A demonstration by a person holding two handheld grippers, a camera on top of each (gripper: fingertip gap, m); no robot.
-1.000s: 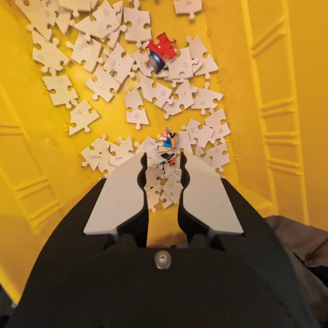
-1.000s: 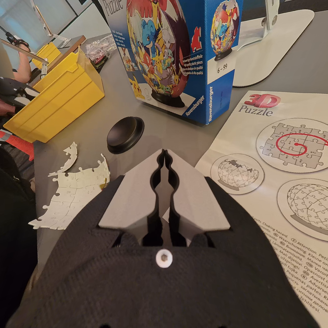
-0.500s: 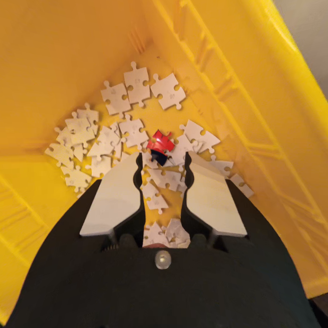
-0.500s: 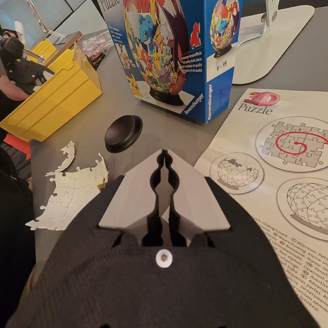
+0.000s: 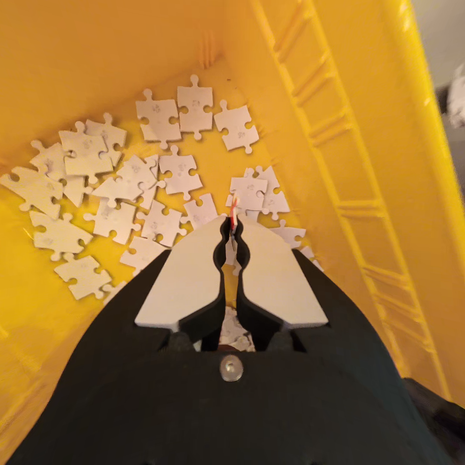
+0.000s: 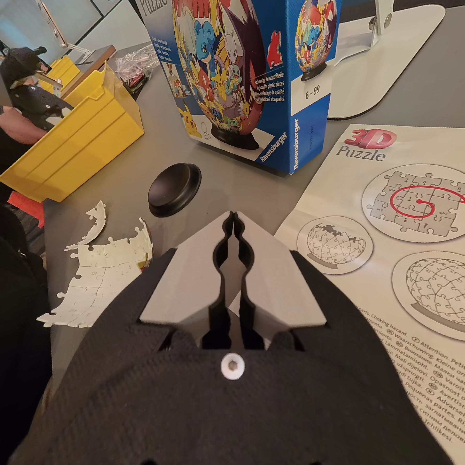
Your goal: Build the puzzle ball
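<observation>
My left gripper (image 5: 232,221) has its smooth pale fingers pinched on a thin red-faced puzzle piece (image 5: 234,214), held edge-on, long axis pointing straight ahead past the tips. Beyond it, flat white plastic pieces (image 5: 180,173) lie blank side up on the ribbed yellow bin (image 5: 352,176) floor. My right gripper (image 6: 232,216) is closed on nothing over the grey table (image 6: 226,186), with the curved white half-built shell (image 6: 105,271) left of it, then the glossy black round stand (image 6: 173,192).
</observation>
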